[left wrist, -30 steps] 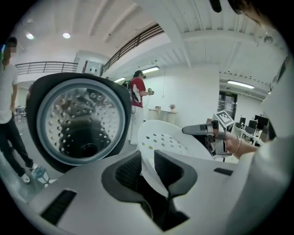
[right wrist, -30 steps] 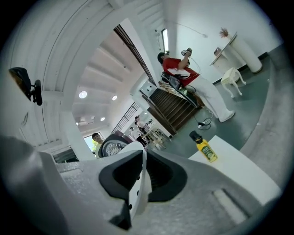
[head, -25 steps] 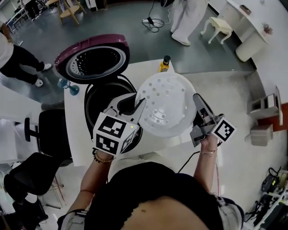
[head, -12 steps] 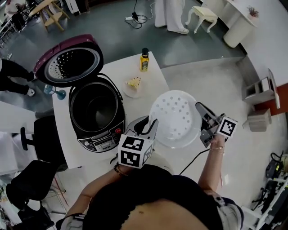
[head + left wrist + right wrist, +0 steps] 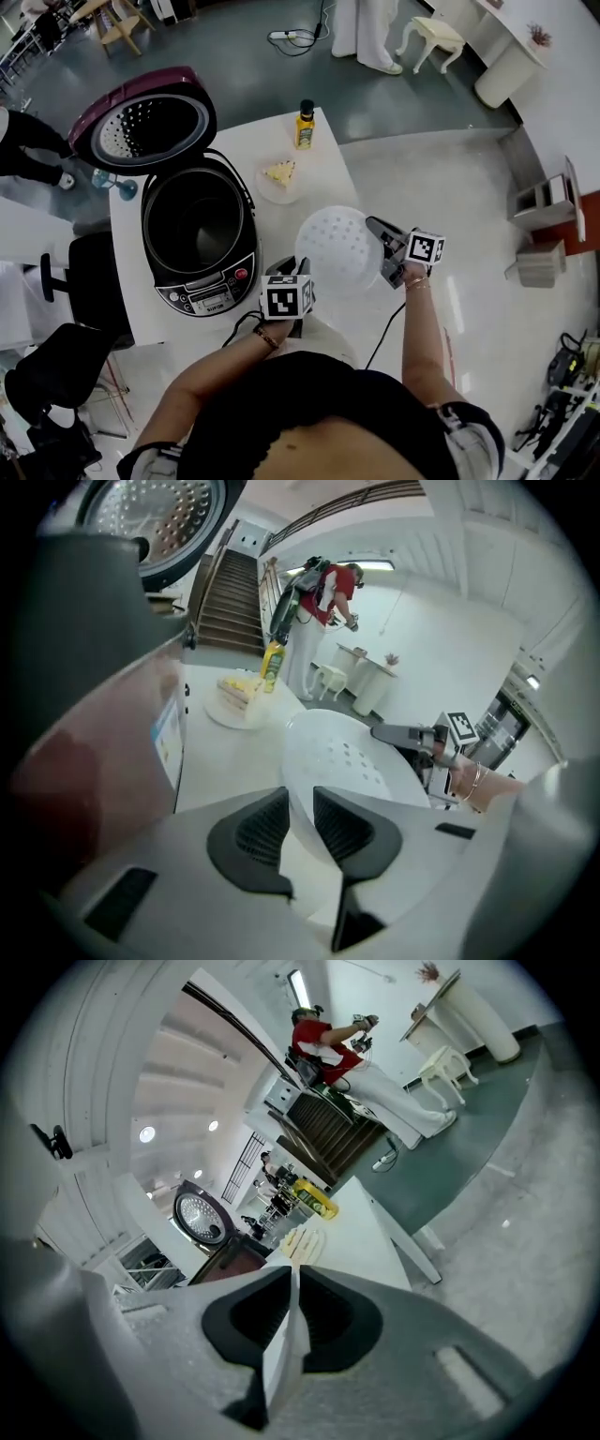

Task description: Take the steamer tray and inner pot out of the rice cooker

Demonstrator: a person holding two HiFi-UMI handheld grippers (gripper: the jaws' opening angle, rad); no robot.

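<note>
Hand-held grippers L point(image 5: 298, 803) (jaws just closing), R point(image 5: 293, 1281) pinch steamer tray point(image 5: 336, 246); pot point(image 5: 199, 225) in cooker point(image 5: 211, 292)

Blurred and cropped
In the left gripper view the rice cooker point(image 5: 84, 696) is a close blur; the top edge crops its lid point(image 5: 159, 517).

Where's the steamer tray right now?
In the head view the steamer tray is at the near right corner of the table, right of the rice cooker and in front of the cake plate, its rim pinched in the right tongs.
</note>
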